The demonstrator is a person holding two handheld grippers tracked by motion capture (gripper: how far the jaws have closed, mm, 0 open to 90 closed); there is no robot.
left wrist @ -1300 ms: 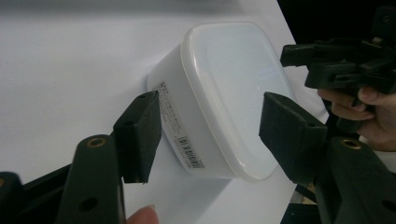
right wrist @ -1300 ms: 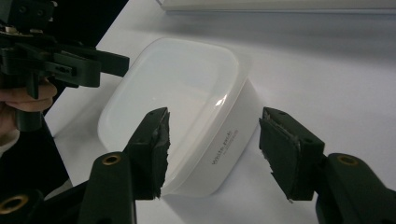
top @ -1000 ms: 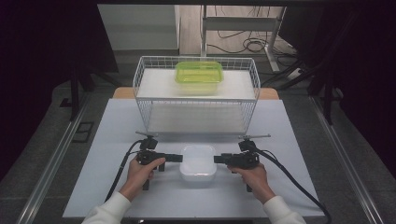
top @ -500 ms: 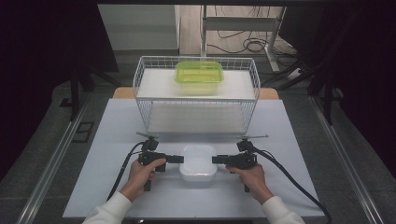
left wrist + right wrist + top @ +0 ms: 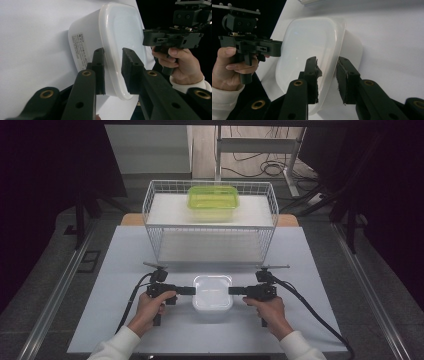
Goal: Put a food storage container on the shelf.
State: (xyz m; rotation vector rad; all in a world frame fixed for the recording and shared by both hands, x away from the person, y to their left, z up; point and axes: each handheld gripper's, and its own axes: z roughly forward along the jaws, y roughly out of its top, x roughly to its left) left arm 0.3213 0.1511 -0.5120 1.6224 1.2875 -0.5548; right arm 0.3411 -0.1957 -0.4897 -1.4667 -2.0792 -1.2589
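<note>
High view: white table (image 5: 125, 260) carries a wire basket (image 5: 210, 222) at 12 o'clock, holding a green tub (image 5: 213, 200) near its far side. Near edge, centre: white tub (image 5: 212, 291), lid on, resting on the table, well apart from the basket.

Left gripper (image 5: 189, 290) comes in from 9 o'clock of the white tub, right gripper (image 5: 235, 290) from 3 o'clock; each is held in a hand, white sleeves entering at 6 o'clock.

Left gripper view: jaws of left gripper (image 5: 113, 72) part-open, straddling the lid rim of the white tub (image 5: 87, 45); one jaw lies against the tub wall, the other stands over the lid with a gap. Not clamped.

Right gripper view: right gripper (image 5: 328, 80) likewise straddles the rim of the white tub (image 5: 307, 47), jaws part-open, gaps visible both sides. Worn pad (image 5: 316, 72) on one jaw.
</note>
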